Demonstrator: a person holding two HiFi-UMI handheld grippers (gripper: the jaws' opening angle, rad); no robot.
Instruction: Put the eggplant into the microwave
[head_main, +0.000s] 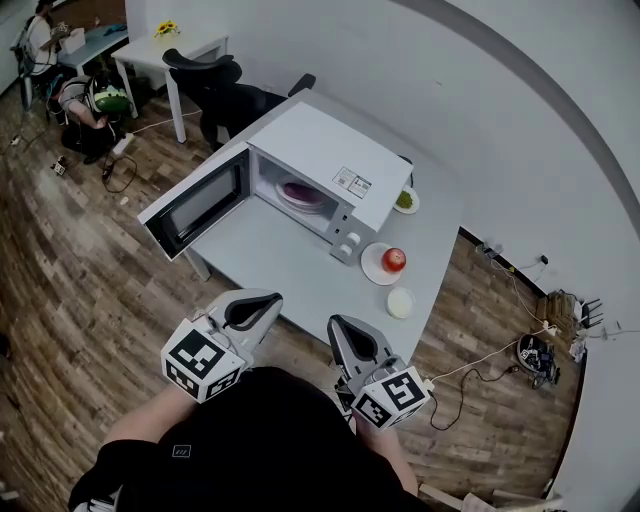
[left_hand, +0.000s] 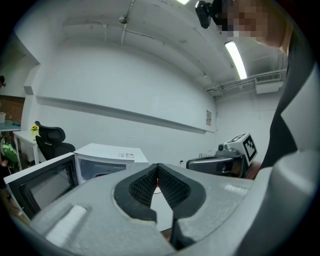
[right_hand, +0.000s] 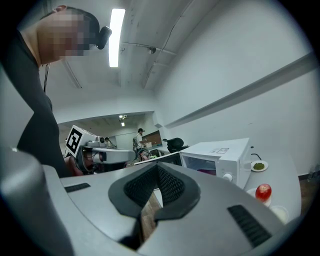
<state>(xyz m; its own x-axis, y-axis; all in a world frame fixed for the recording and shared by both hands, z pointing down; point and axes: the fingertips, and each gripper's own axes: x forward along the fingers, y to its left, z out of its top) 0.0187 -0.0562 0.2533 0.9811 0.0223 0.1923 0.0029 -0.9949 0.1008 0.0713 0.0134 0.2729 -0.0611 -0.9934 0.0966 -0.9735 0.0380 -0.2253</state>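
Person's forearms at bottom centre hold both grippers close to the body, pointing roughly level toward the table (head_main: 270, 265). Left gripper (head_main: 258, 303) jaws together, empty. Right gripper (head_main: 342, 326) jaws together, empty. Eggplant (head_main: 303, 189) lies on a plate (head_main: 282, 194) inside the microwave (head_main: 330, 150), centre frame, with its door (head_main: 195, 205) swung open leftward.

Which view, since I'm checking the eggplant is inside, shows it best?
Head view: it looks down into the open microwave at the eggplant. Both gripper views catch only a purple sliver.
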